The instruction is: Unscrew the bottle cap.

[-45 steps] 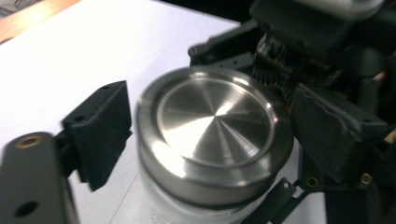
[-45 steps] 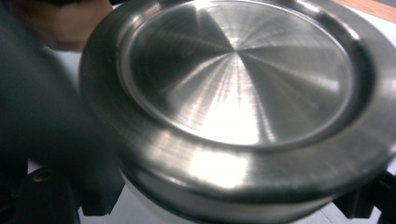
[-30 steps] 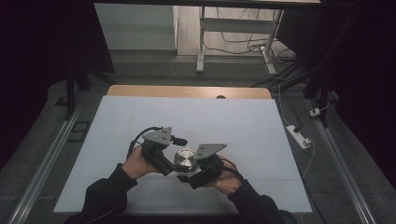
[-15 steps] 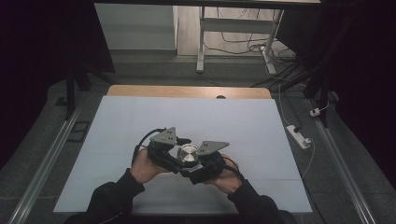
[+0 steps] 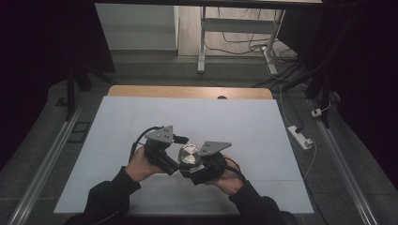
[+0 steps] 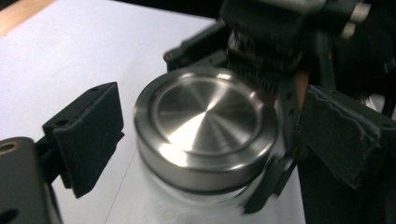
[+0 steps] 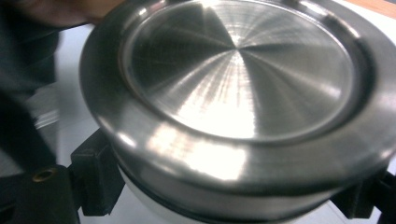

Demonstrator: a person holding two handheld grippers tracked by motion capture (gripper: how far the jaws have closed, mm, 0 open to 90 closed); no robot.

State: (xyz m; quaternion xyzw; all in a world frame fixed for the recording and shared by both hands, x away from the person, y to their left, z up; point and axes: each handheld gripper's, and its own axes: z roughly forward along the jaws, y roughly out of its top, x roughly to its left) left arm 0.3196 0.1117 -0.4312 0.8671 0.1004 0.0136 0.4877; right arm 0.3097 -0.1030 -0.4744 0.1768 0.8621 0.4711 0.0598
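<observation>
Change since half a second ago: both grippers and the jar between them sit slightly nearer the person's edge of the table; their pairing around the jar is unchanged.
Left gripper point(image 5: 174, 159): held in the person's left hand point(image 5: 138, 165), left of the jar in the high view. In the left gripper view its near black jaw stands apart from the jar wall with white table showing between, while the other jaw is just beside or touching the jar's far side; the jaws are spread wider than the lid and not pressed on it.
Jar point(image 5: 189, 156): a clear-bodied jar under a round brushed-steel lid point(image 6: 205, 123), standing on the white table point(image 5: 117, 126) at centre, toward the near edge, between the two grippers.
Right gripper point(image 5: 196, 169): held in the right hand point(image 5: 228, 180), right of the jar. In the right gripper view the lid point(image 7: 238, 84) looms large, and the black jaws sit low at either side of the jar just under the lid's rim, apparently clamped on it.
In the way: each gripper crowds the other's side of the jar.
Surroundings: a wooden strip point(image 5: 187, 92) edges the table's far side; a white power strip point(image 5: 300, 137) lies on the floor at right; cables point(image 5: 244, 40) trail by metal table legs point(image 5: 202, 42) beyond.
</observation>
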